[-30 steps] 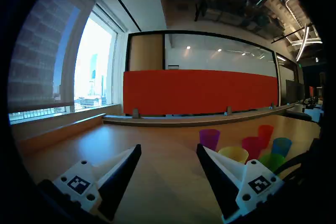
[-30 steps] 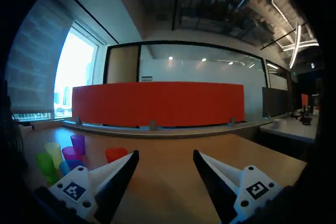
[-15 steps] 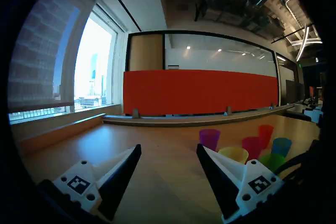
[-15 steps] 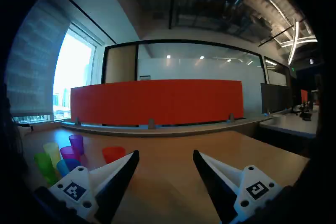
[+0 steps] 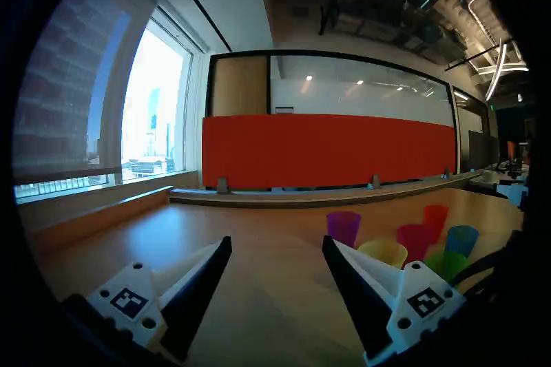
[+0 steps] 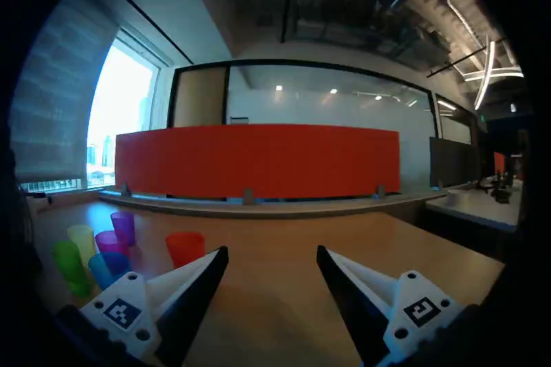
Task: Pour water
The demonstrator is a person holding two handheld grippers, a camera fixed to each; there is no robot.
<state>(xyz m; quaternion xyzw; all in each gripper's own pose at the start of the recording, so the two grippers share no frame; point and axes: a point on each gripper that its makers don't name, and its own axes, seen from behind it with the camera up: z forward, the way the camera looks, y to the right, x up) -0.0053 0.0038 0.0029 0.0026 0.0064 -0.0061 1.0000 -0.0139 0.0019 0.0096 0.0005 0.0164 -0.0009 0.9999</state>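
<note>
**Left gripper view.** Left hand-held gripper (image 5: 275,239) sits low over the wooden table (image 5: 268,291), fingers spread wide, nothing btwn them. Six plastic cups stand upright on the table in a tight cluster just beyond its right finger.
- Nearest: yellow cup (image 5: 383,252) and green cup (image 5: 444,264), both partly hidden by that finger.
- Next: magenta cup (image 5: 413,238) and blue cup (image 5: 461,238).
- Farthest: purple cup (image 5: 343,227) and red cup (image 5: 434,220).
- Contents: cannot tell.

**Right gripper view.** Right hand-held gripper (image 6: 271,250) is likewise wide apart and empty, over the table. The cups lie to the left of its left finger.
- Green and blue are nearest, then yellow and magenta, with purple at the back.
- Red stands a little apart from the rest, closest to the finger.

**Bkgd.** Orange partition (image 5: 327,150) runs along the far table edge. Behind it is a glass wall (image 5: 358,85), with a bright window (image 5: 155,129) at left. In the right gripper view a dark monitor (image 6: 451,167) stands at far right.
</note>
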